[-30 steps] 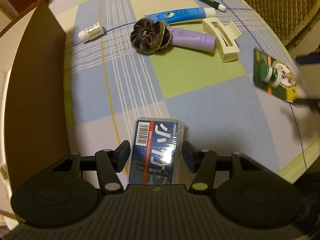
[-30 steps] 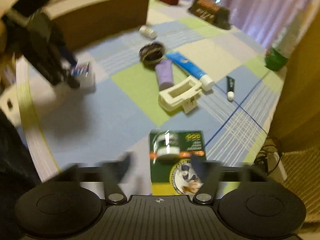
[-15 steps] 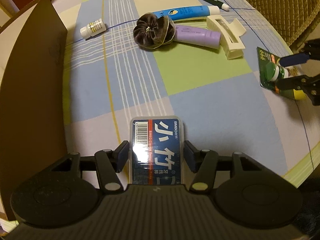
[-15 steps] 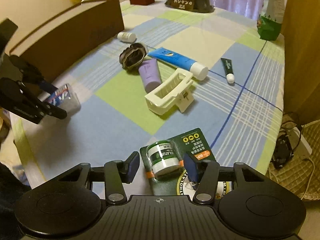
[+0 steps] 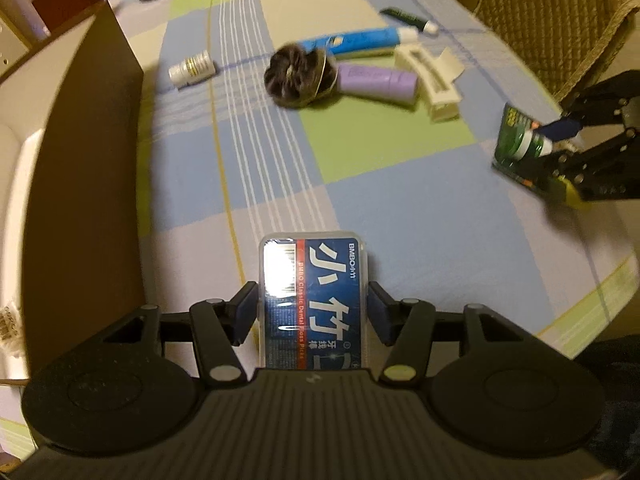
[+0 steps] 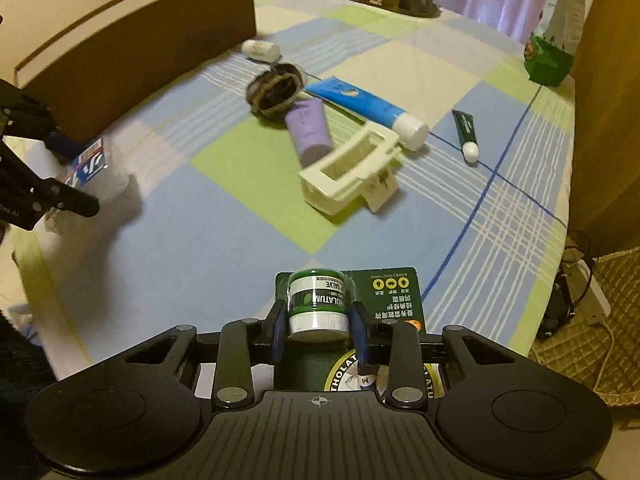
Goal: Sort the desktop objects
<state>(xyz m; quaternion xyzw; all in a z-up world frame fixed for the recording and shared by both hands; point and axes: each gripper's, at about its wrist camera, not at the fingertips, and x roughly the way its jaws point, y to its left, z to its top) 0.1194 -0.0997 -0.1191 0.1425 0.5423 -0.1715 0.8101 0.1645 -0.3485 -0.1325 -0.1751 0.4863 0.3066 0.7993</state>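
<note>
Two items are in hand at once. The left gripper (image 5: 312,312) has its jaws pressed against both long sides of a blue dental floss pick box (image 5: 313,300), near the worktop's front edge and just beside the brown cardboard box (image 5: 80,168) along the left side. The right gripper (image 6: 318,330) has its jaws clamped on the green salve jar (image 6: 318,304), blister-packed on a green card (image 6: 390,292) at the near right edge.

Six loose things lie in a cluster on the checked tablecloth (image 6: 224,248), well apart from both grippers: a small white bottle (image 6: 261,49) on its side, a dark scrunchie (image 6: 276,90), a purple tube (image 6: 309,130) touching it, a blue tube (image 6: 362,106), a cream hair claw clip (image 6: 350,170) and a thin dark green tube (image 6: 466,130).

I'd judge the sorting partway at best: no grouping shows among those six. What the cardboard box holds I cannot see, so whether anything is already sorted into it is unclear.
</note>
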